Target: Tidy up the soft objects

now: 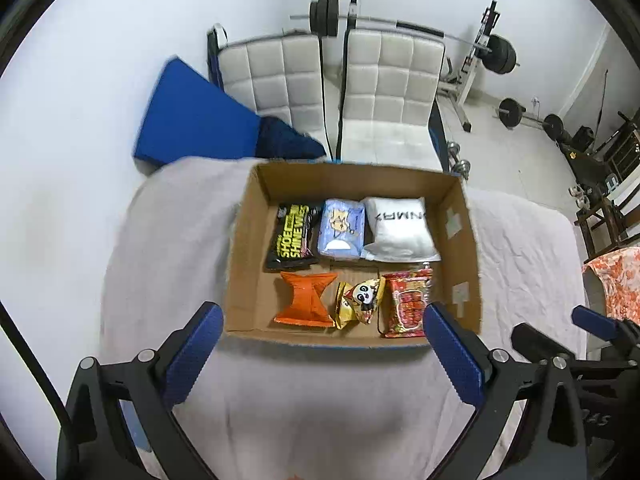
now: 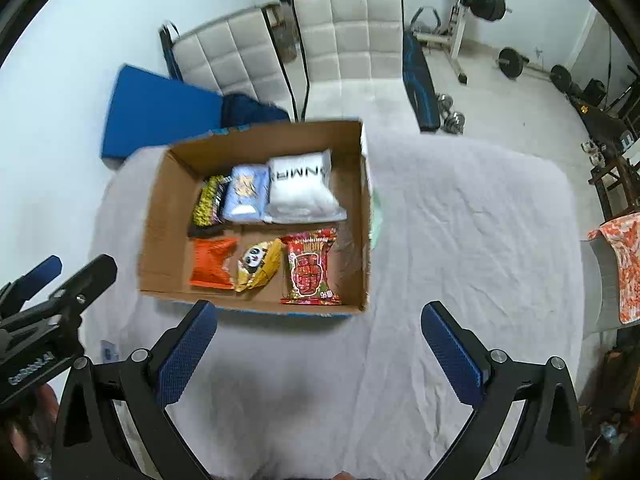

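- Cardboard box (image 1: 245, 240): open-topped, resting on the grey-sheeted table (image 1: 320, 400); the landmark for all positions below. Six soft packets lie flat on its floor in two rows of three.
- Far row, left to right in the left wrist view: black shoe-wipes pack (image 1: 291, 237), pale blue tissue pack (image 1: 341, 229), white pouch (image 1: 398, 229). Each touches its neighbour.
- Near row: orange packet (image 1: 306, 300), yellow panda packet (image 1: 360, 300), red snack bag (image 1: 408, 304), just beside the box's near wall.
- Left gripper (image 1: 324, 354): jaws spread wide, holding nothing, poised outside the box's near wall.
- Right gripper (image 2: 318, 350): likewise wide open and empty, outside the box's near-right corner.
- Handling, judged: all packets look light, pliable and air-filled; the foil films are probably slippery and would crush under a hard squeeze.
- Hold, judged: pinch a crimped end seam, or close gently across the narrow middle.
- Arrangement, judged: the sorting appears largely complete.
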`<action>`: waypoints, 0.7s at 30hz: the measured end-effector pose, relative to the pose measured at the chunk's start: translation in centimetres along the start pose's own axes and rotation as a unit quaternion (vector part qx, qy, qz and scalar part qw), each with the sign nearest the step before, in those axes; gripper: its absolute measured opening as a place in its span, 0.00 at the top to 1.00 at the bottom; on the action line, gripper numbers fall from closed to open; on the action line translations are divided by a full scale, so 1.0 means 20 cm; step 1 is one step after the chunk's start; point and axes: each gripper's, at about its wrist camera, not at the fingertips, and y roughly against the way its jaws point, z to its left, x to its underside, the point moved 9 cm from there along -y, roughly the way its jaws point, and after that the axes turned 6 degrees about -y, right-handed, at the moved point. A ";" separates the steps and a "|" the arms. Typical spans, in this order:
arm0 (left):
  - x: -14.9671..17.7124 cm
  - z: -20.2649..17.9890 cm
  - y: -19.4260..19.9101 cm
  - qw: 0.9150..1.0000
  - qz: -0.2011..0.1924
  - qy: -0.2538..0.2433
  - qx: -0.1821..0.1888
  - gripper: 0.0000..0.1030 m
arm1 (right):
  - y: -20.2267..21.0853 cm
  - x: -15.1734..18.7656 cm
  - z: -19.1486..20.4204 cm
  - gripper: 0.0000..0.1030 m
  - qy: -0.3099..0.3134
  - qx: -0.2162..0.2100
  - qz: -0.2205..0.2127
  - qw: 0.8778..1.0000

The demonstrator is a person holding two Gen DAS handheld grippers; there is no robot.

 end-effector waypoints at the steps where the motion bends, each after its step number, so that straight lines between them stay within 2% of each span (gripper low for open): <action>1: 0.00 -0.01 0.07 1.000 -0.010 -0.003 -0.003 0.00 | 0.08 0.01 -0.01 0.00 -0.002 0.000 -0.009 1.000; 9: 0.01 -0.10 0.53 0.998 -0.066 -0.025 -0.007 0.00 | 0.54 0.09 -0.06 0.00 -0.006 0.006 -0.060 0.998; 13: 0.03 -0.11 0.65 0.997 -0.069 -0.036 -0.024 0.00 | 0.74 0.12 -0.07 0.00 -0.005 0.005 -0.081 0.997; 21: 0.10 -0.16 0.80 0.997 -0.072 -0.035 -0.007 0.00 | 0.97 0.17 -0.08 0.00 0.000 0.009 -0.110 0.994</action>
